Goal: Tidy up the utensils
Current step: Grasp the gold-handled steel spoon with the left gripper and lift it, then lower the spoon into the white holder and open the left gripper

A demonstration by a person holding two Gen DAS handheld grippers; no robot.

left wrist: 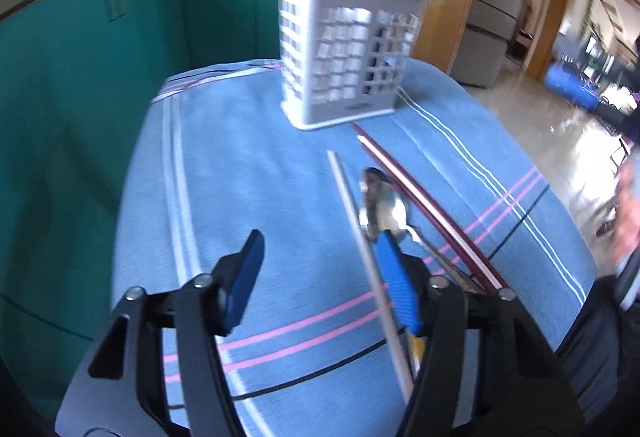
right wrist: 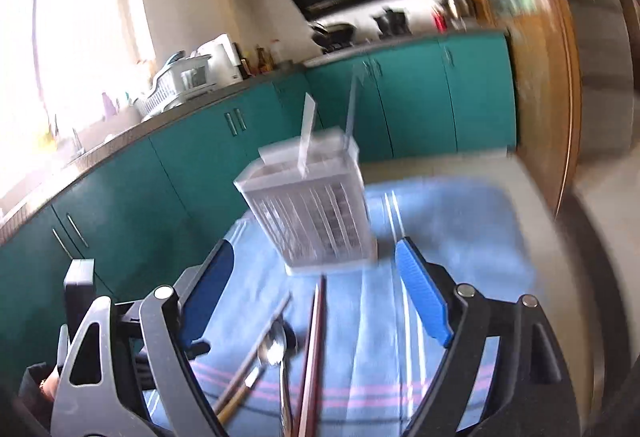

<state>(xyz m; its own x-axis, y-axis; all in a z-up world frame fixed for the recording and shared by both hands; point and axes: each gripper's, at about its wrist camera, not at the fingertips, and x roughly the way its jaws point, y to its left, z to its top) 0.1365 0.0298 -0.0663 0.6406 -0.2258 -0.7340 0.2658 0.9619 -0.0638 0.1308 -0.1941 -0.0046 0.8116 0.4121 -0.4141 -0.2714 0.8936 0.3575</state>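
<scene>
Both jaws wide, empty. I'd drop right gripper (right wrist: 316, 297) over the dark red chopsticks (right wrist: 314, 349) lying between its jaws, pinch mid-shaft, lift to white slotted plastic caddy (right wrist: 316, 221) ahead; left gripper (left wrist: 320, 277) idle

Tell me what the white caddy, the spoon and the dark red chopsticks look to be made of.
White slotted utensil caddy: moulded plastic, matte, judging by its grid of cut-outs. Shiny silver spoon: polished metal, likely steel, since the bowl shows mirror reflections. Pair of dark red chopsticks: glossy, lacquered wood or plastic; blur leaves it open.
</scene>
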